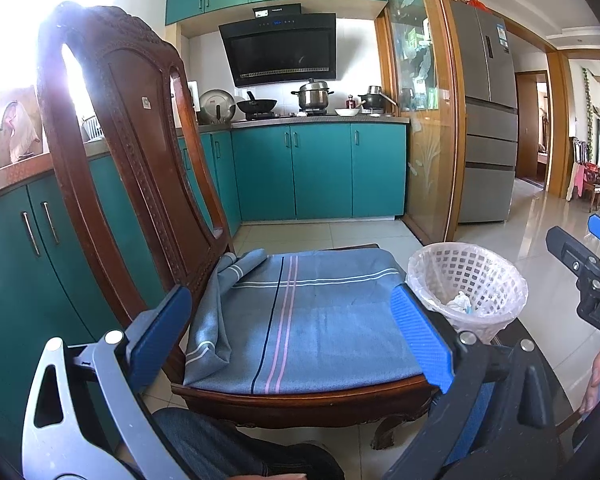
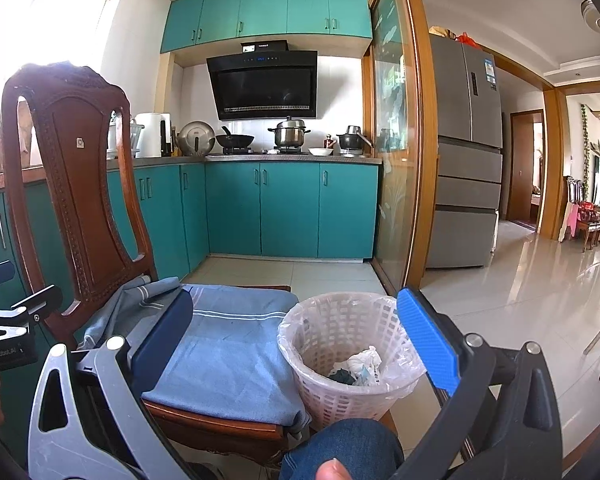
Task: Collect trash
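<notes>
Both grippers, left (image 1: 296, 332) and right (image 2: 300, 344), spread and empty; trash (image 2: 358, 366) already in bin (image 2: 320, 320), lower centre beside chair (image 2: 80, 184), seat apparently clear; risk: right gripper clips rim, tips light bin.

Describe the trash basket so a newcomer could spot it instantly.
Find the carved wooden chair with the blue striped cloth on its seat, facing the teal kitchen cabinets. On the floor by the seat's right side stands the basket: pale lattice plastic, clear bag liner, crumpled white trash inside.
</notes>
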`<state>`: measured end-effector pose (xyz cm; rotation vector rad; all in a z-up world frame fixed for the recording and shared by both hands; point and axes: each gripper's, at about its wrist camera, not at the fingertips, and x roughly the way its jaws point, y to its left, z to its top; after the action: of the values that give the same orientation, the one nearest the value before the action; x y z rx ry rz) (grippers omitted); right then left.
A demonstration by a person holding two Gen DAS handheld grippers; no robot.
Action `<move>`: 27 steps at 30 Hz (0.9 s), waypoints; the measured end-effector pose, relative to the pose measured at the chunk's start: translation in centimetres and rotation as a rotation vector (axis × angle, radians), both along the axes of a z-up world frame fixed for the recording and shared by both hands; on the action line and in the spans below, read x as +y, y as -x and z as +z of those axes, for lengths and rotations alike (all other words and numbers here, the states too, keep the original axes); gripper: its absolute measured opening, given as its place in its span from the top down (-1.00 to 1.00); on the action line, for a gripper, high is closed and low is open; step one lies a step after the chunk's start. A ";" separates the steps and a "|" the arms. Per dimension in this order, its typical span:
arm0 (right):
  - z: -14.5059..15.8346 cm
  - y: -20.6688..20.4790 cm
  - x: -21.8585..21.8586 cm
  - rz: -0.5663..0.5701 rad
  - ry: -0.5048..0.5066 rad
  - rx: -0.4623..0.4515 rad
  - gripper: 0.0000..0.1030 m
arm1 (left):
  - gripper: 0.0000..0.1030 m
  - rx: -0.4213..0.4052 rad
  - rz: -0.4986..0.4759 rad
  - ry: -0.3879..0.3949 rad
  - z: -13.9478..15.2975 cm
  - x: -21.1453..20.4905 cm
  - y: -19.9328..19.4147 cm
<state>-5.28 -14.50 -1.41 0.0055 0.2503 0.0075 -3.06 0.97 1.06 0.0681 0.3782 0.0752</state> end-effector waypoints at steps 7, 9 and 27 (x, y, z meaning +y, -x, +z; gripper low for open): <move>-0.1 -0.2 -0.3 -0.002 -0.005 0.000 -0.93 | -0.94 0.007 -0.002 -0.001 -0.1 -0.1 0.0; -0.1 -0.2 -0.3 -0.001 -0.003 0.001 -0.93 | -0.94 0.008 -0.004 -0.001 -0.1 -0.1 -0.1; -0.6 -0.4 -0.5 0.004 -0.001 0.011 -0.93 | -0.94 0.021 -0.004 0.000 -0.3 -0.2 -0.5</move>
<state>-4.90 -15.00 -1.98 0.0056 0.2612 0.0111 -2.58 0.80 0.79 0.0702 0.3990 0.0706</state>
